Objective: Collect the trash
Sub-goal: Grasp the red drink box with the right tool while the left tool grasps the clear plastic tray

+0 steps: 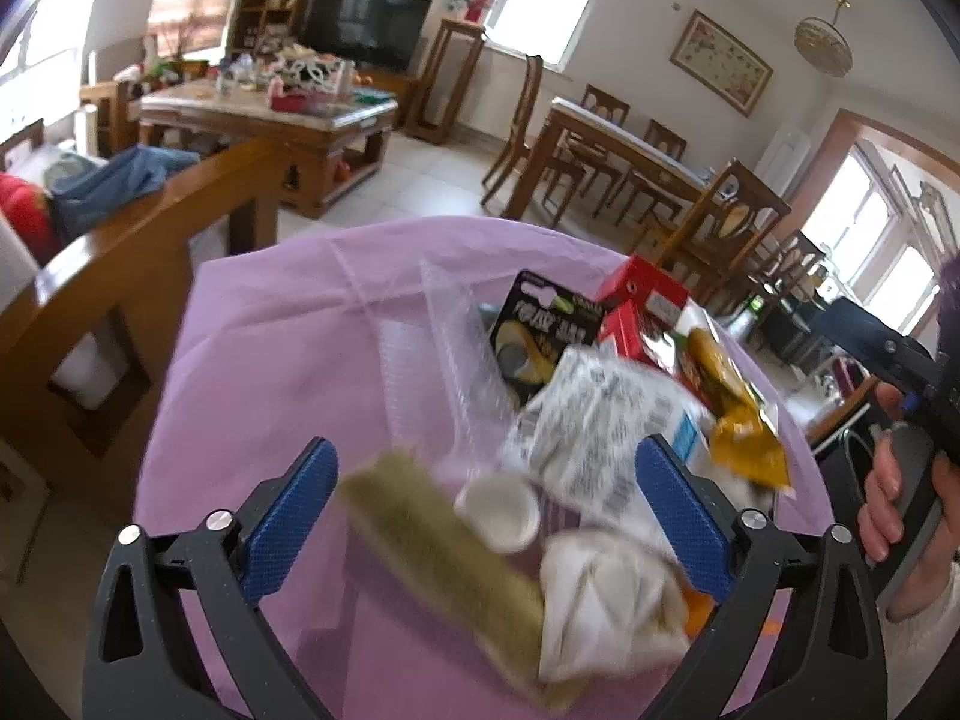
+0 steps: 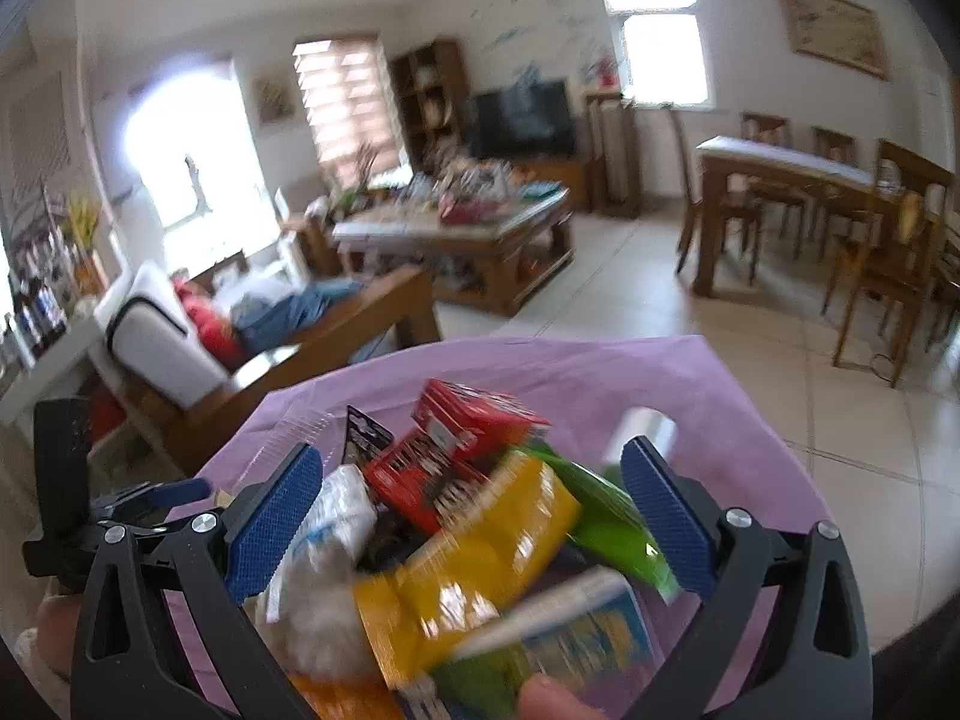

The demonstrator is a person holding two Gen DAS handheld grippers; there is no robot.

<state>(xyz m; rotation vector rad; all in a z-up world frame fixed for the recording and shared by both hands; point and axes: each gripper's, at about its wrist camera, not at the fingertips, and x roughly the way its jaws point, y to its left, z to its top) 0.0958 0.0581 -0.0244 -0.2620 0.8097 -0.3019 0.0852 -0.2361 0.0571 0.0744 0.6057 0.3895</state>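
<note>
A pile of trash lies on a table with a purple cloth. In the left wrist view I see a tan flat box, a white cap, crumpled white paper, a black snack packet, red cartons and a yellow wrapper. My left gripper is open over the tan box and cap. In the right wrist view the yellow wrapper, a green packet, red cartons and a blue-and-yellow box lie between the fingers of my open right gripper.
A wooden sofa arm stands left of the table. A cluttered coffee table and a dining table with chairs are behind. The right gripper and hand show at the right edge of the left wrist view.
</note>
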